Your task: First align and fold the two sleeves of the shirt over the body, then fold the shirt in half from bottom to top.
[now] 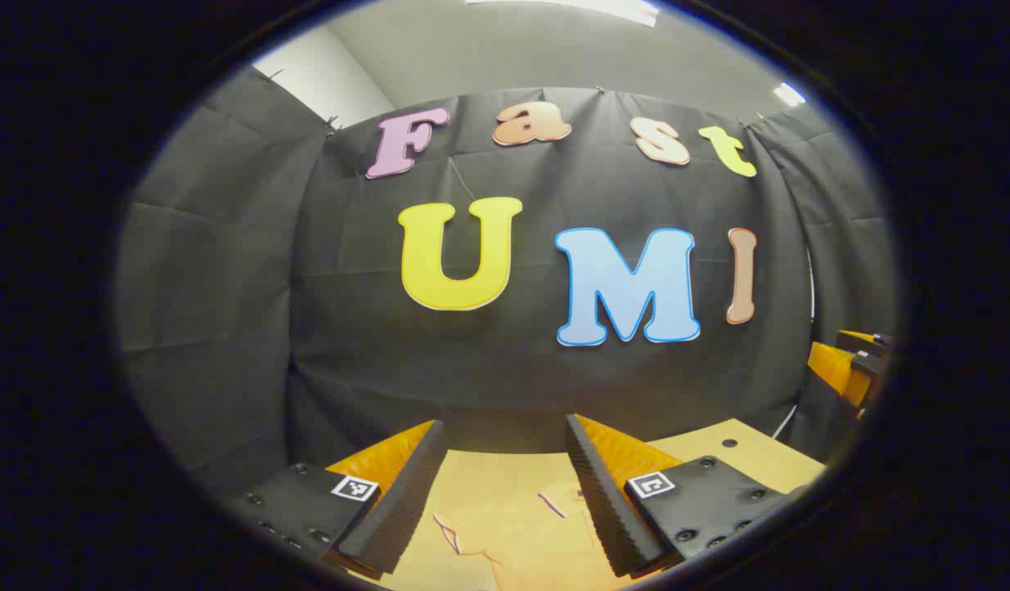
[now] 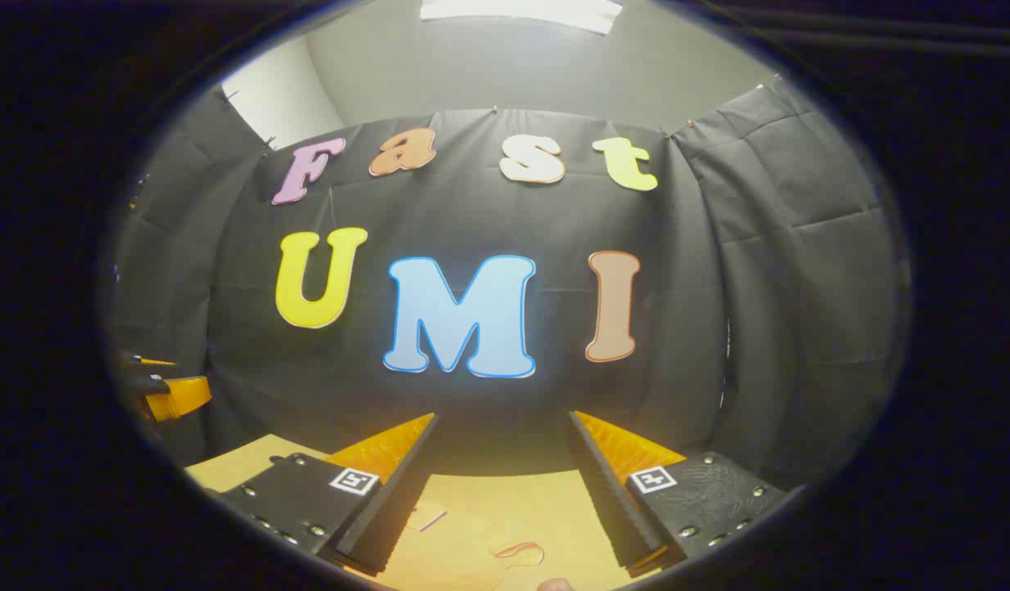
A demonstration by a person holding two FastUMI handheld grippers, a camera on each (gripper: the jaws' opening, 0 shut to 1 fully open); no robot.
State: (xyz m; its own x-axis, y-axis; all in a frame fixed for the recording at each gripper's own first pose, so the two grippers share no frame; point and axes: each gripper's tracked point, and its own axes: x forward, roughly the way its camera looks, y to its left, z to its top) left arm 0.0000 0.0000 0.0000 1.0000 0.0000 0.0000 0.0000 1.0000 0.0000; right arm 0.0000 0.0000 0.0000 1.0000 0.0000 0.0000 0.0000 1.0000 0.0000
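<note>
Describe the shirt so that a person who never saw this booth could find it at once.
Start from the tan table that stands in front of the black cloth wall. The shirt lies flat on it, seen low in the left gripper view between the open fingers of the left gripper. It is pale, nearly the colour of the table, and thin dark trim along its edges sets it apart.

- shirt (image 1: pixel 517 533) in left gripper view: pale cloth cut off at 6 o'clock, sides hidden behind the fingers; sleeve or collar, can't tell
- shirt (image 2: pixel 472 546) in right gripper view: small patch between the fingers, cut off at 6 o'clock, washed out
- right gripper (image 1: pixel 853 365) at 3 o'clock in left gripper view: clipped, jaws unseen
- left gripper (image 2: pixel 164 386) at 9 o'clock in right gripper view: clipped
- desk (image 1: pixel 742 451): mostly hidden
</note>
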